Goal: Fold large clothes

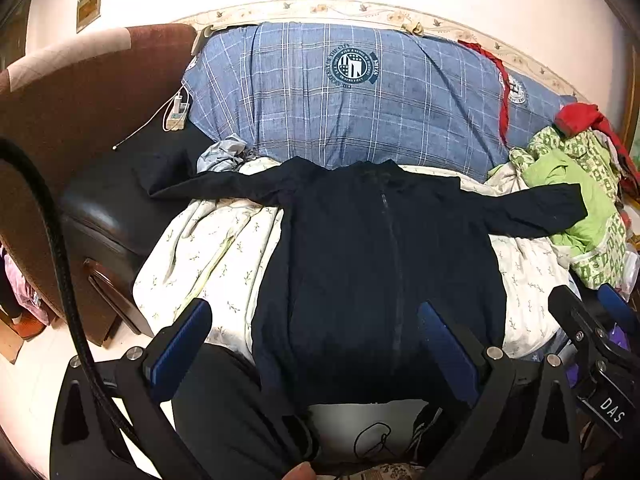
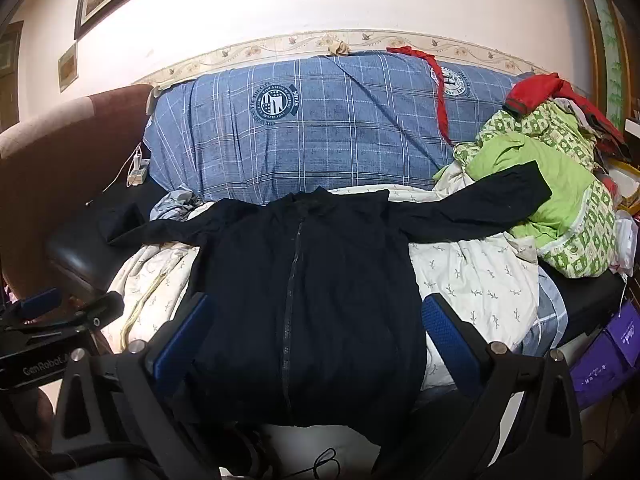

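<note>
the dark navy zip-front jacket (image 1: pixel 376 264) lies flat, front up, on a white leaf-printed sheet (image 1: pixel 208 256), both sleeves spread wide. its hem hangs over the near edge of the sheet. the sleeve on the left side of the jacket runs off the sheet onto a black leather seat (image 1: pixel 104 208); the other sleeve ends against a green and white patterned heap of cloth (image 2: pixel 560 208). behind the jacket's collar stands a blue plaid cushion cover with a round crest (image 2: pixel 320 128), just beside it. bare sheet shows on both sides of the jacket's body, wider on the heap's side.

the left gripper (image 1: pixel 316 344) hangs above the jacket's hem, blue-padded fingers (image 1: pixel 180 344) spread wide, gripping nothing. the right gripper (image 2: pixel 316 340) hovers over the same hem, fingers (image 2: pixel 448 336) equally wide, nothing between them.
</note>
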